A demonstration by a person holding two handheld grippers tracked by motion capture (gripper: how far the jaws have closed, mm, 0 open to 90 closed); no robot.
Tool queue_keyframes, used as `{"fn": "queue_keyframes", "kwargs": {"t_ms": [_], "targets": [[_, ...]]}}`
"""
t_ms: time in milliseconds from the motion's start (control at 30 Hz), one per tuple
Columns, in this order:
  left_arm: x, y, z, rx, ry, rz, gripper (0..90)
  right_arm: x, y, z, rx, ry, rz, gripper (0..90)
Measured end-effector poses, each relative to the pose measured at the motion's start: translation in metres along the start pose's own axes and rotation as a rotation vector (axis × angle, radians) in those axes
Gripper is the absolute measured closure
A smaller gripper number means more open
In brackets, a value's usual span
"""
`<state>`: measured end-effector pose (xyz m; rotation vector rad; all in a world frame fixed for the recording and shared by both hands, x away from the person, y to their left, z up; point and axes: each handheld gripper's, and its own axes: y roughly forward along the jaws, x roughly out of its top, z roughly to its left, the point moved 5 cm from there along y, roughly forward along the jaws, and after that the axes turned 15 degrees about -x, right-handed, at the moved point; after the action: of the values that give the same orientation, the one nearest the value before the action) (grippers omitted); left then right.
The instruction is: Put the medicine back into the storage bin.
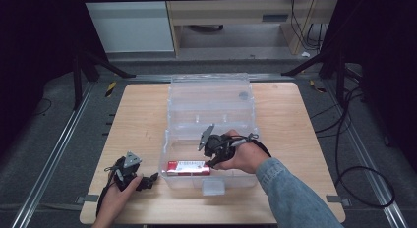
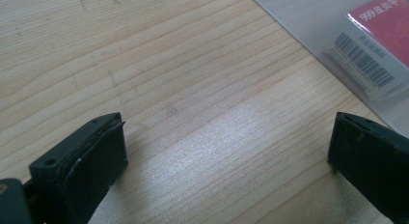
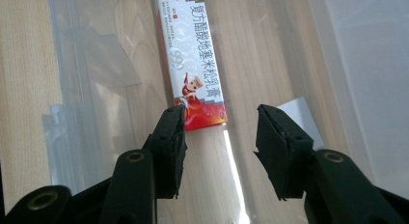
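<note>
Right gripper (image 1: 212,162) inside clear bin (image 1: 172,139)

A lab or recording rig: the wooden surface (image 1: 142,115) stands alone on grey flooring, flanked by metal floor rails (image 1: 54,154), black tripod legs (image 1: 98,61), loose cables (image 1: 344,134) and dark curtains (image 1: 34,41), with plain cabinets (image 1: 133,24) behind.

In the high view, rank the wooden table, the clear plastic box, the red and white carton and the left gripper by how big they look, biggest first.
1. wooden table
2. clear plastic box, lid open
3. red and white carton and left gripper: these look about alike, so I won't rank them.
</note>
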<state>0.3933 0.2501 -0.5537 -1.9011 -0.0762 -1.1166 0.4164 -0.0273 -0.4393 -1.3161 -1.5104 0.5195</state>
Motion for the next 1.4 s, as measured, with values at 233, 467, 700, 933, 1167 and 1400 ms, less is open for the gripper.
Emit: {"fn": "queue_keyframes", "kwargs": {"t_ms": [233, 467, 700, 933, 1167, 1400], "targets": [[0.0, 0.0, 0.0, 0.0, -0.001, -0.001, 0.0, -0.01, -0.013, -0.007, -0.015, 0.021, -0.006, 55.9], [-0.001, -0.002, 0.001, -0.011, -0.005, -0.003, 0.0, -0.02, -0.025, -0.015, -0.031, 0.064, -0.016, 55.6], [0.004, -0.015, 0.0, -0.017, -0.01, -0.054, 3.5, -0.019, -0.043, -0.019, -0.045, 0.07, -0.015, 51.0], [0.017, -0.033, -0.009, -0.031, 0.02, -0.108, 4.6, -0.011, -0.062, -0.028, -0.067, 0.061, 0.003, 43.2], [0.042, -0.06, -0.02, -0.027, 0.075, -0.131, 4.8, -0.006, -0.077, -0.043, -0.09, 0.037, 0.046, 33.6], [0.073, -0.088, -0.034, -0.058, 0.16, -0.124, 6.6, -0.006, -0.087, -0.056, -0.128, 0.056, 0.055, 33.4]]}}
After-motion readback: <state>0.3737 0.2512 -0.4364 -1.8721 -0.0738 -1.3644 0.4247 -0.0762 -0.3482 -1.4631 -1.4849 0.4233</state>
